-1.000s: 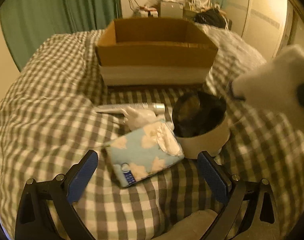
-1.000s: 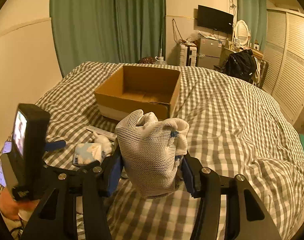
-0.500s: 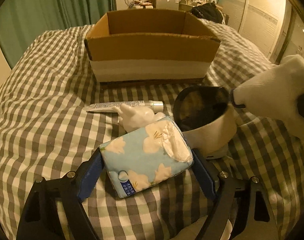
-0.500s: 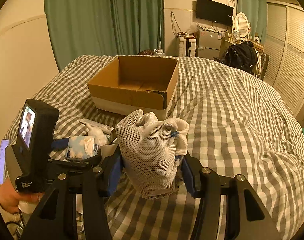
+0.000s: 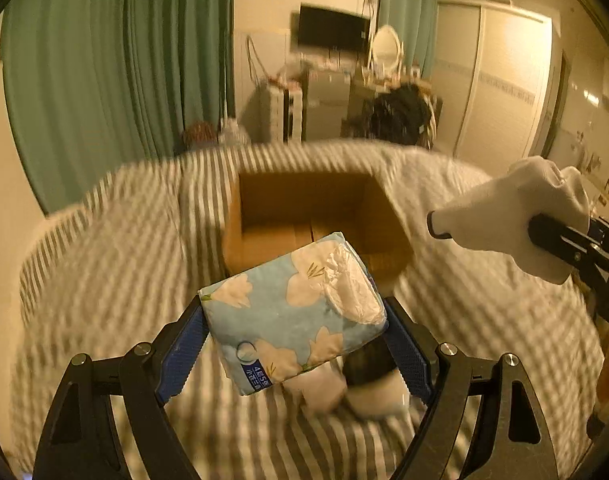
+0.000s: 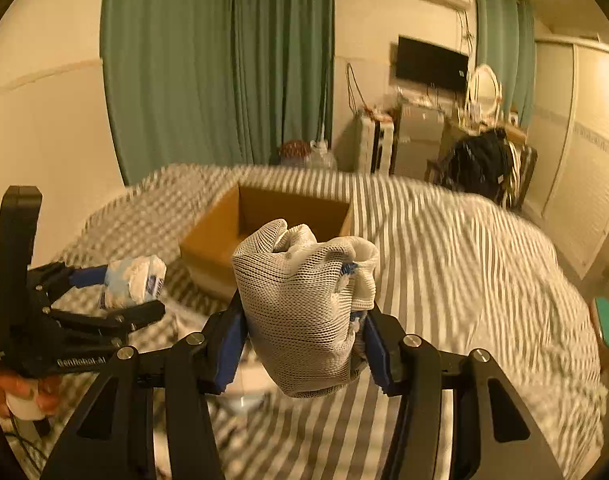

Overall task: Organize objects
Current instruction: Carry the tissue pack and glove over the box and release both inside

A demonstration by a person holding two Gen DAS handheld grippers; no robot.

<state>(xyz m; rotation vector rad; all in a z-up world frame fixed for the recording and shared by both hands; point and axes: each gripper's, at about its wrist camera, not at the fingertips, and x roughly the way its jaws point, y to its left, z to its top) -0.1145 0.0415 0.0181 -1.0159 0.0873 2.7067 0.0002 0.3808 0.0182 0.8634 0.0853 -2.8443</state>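
Observation:
My left gripper [image 5: 294,334] is shut on a light blue flowered tissue pack [image 5: 292,312] and holds it in the air above the bed, in front of the open cardboard box [image 5: 316,216]. The pack also shows in the right wrist view [image 6: 132,282]. My right gripper [image 6: 304,336] is shut on a bundled white mesh cloth [image 6: 304,308], held above the bed to the right of the left gripper; the cloth shows in the left wrist view [image 5: 508,216]. The box [image 6: 264,224] lies ahead of both.
A white round container with a dark opening [image 5: 374,390] and a small white object [image 5: 320,390] lie on the checked bedspread [image 5: 104,280] under the tissue pack. Green curtains [image 6: 224,60], a dresser with TV and a wardrobe stand beyond the bed.
My left gripper closed on the tissue pack and lifted it off the bed toward the box. My right gripper kept its hold on the mesh cloth and rose a little.

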